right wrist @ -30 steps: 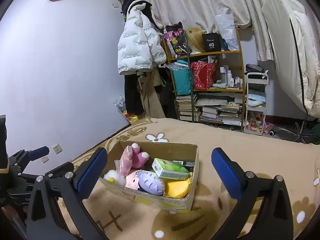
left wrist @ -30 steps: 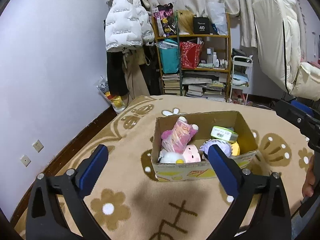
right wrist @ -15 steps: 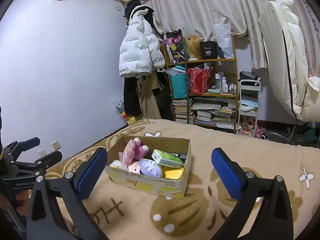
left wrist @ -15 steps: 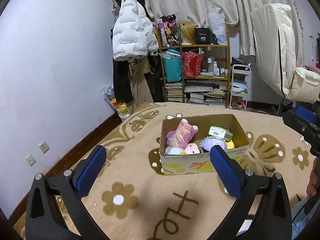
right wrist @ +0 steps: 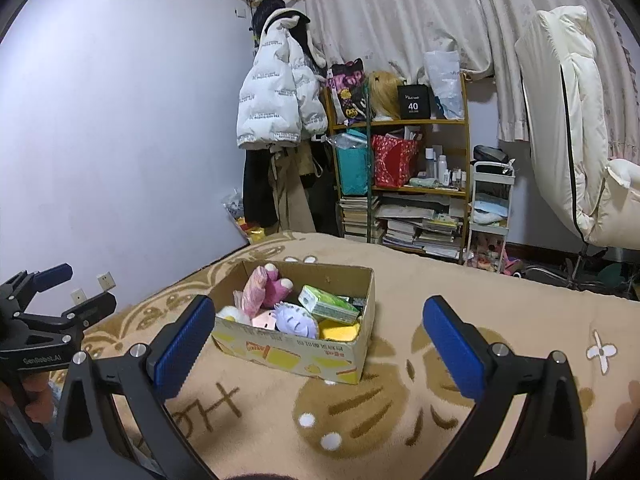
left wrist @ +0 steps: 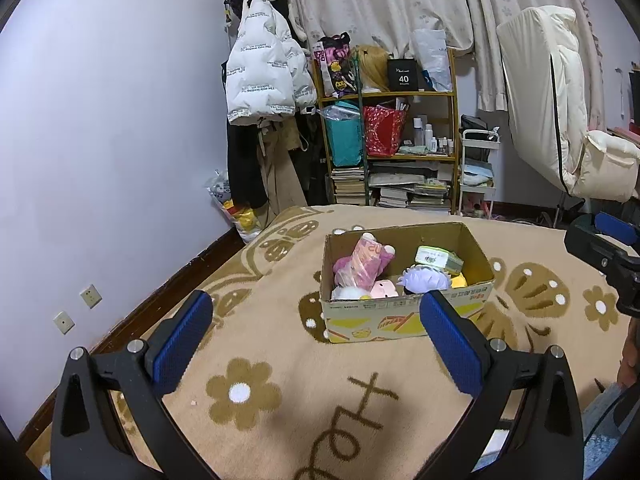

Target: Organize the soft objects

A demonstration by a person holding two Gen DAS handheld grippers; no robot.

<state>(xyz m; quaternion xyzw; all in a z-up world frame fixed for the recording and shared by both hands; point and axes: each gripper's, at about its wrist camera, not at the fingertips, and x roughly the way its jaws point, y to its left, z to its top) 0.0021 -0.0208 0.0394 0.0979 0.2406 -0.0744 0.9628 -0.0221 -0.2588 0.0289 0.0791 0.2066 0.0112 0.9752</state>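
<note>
Left wrist view: left gripper (left wrist: 316, 334) is hovering over the tan patterned blanket (left wrist: 280, 380), jaws spread wide, nothing between the blue pads (left wrist: 182, 338), pointing at the cardboard box (left wrist: 404, 318) just ahead. Box is sitting upright on the blanket, holding the soft stuff: pink plush (left wrist: 362, 264), white plush (left wrist: 350, 292), lilac round plush (left wrist: 424, 279), green tissue pack (left wrist: 436, 258), yellow piece (left wrist: 458, 280) tucked at the right wall. Right gripper (left wrist: 604, 246) is showing at the far right edge, well apart from the box; its jaw gap is not readable from here. Right wrist view: right gripper (right wrist: 318, 338) is also hanging open and empty, box (right wrist: 296, 354) lying between and slightly beyond its pads, nothing touching. This view is giving the box's right side and the yellow sponge-like piece (right wrist: 338, 330) more clearly, plus the left gripper (right wrist: 60, 292) at far left with fingers parted and a hand (right wrist: 34, 400) on its grip. Background in both: white puffer jacket (right wrist: 280, 100) hanging on the wall, cluttered shelf (right wrist: 404, 184), small white cart (right wrist: 490, 216), curtains (right wrist: 400, 12). Nothing is blocking the path to the box
</note>
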